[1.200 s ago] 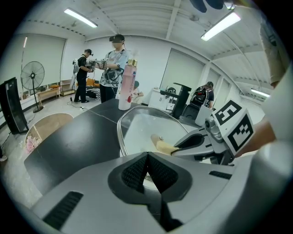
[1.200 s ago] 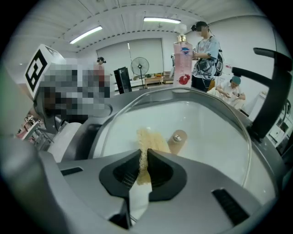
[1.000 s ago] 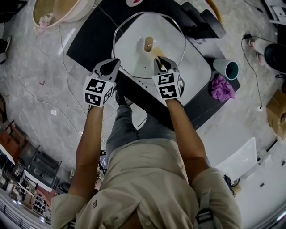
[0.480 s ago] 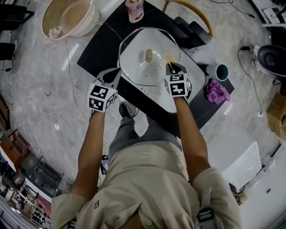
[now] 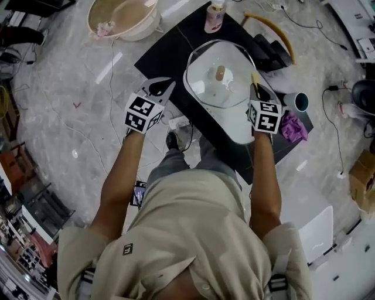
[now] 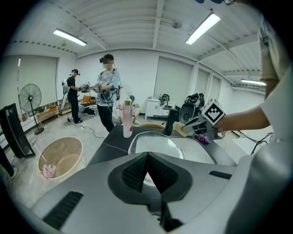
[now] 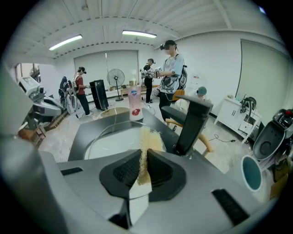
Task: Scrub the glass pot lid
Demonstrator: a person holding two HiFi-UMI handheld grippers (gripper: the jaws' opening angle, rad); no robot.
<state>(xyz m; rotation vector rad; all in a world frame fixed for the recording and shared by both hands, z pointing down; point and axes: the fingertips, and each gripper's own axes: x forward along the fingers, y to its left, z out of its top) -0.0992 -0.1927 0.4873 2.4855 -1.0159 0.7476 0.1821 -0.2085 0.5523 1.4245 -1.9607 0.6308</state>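
The glass pot lid (image 5: 206, 89), with a tan knob (image 5: 220, 73), lies on a white board (image 5: 243, 128) on the black table (image 5: 159, 54). My right gripper (image 5: 255, 83) is at the lid's right rim, shut on a yellowish scrub pad (image 5: 255, 77). In the right gripper view the pad (image 7: 149, 140) sticks out between the shut jaws of the right gripper (image 7: 143, 157), with the lid (image 7: 112, 139) just beyond. My left gripper (image 5: 167, 87) hovers left of the lid, apart from it. The left gripper (image 6: 147, 157) is shut and holds nothing; the lid (image 6: 158, 145) lies ahead of it.
A pink-labelled bottle (image 5: 214, 16) stands at the table's far edge. A beige basin (image 5: 122, 17) sits on the floor to the left. A teal cup (image 5: 299, 101) and a purple cloth (image 5: 290, 126) lie right of the board. A black chair (image 5: 270, 49) stands behind. People stand in the background (image 6: 107, 91).
My right gripper has slid the pad from beside the knob out to the lid's right rim. The left gripper has drawn slightly away from the lid's left rim. The head view has shifted.
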